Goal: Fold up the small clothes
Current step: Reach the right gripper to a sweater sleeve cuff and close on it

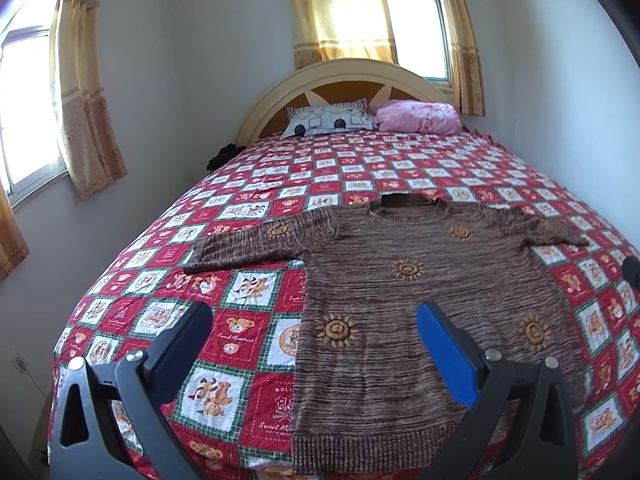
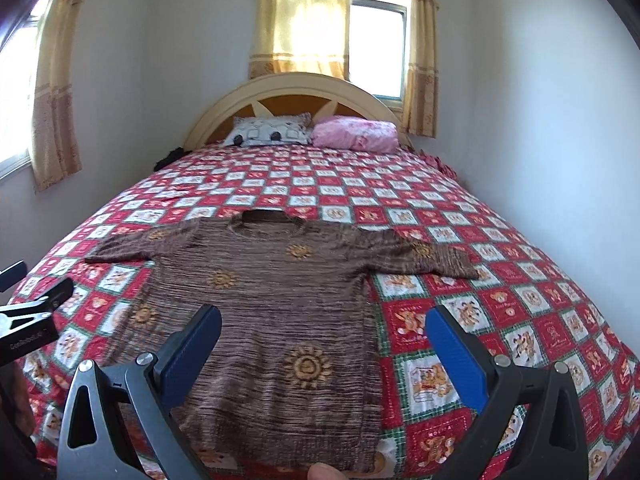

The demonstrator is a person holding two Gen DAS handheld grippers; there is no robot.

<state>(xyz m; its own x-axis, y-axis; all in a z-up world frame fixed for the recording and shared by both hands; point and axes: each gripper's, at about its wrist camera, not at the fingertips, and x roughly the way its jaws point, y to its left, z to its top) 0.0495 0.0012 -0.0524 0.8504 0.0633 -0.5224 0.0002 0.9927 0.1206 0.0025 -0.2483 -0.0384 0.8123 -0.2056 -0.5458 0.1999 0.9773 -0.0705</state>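
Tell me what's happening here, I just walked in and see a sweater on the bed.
A person holds a gripper in each hand above a bed. The brown knit sweater lies spread flat, sleeves out, on the red patterned bedspread. The left gripper and right gripper are both open and hold nothing; no fold has been made yet.

The bed (image 1: 248, 184) is covered by a red and white checked spread printed with bears. A brown knit sweater (image 1: 400, 300) lies flat on it near the foot, front up, sleeves spread to both sides, neck toward the headboard. At the head, touching each other, lie a grey-patterned pillow (image 1: 328, 120) and a pink bundle (image 1: 416, 116).
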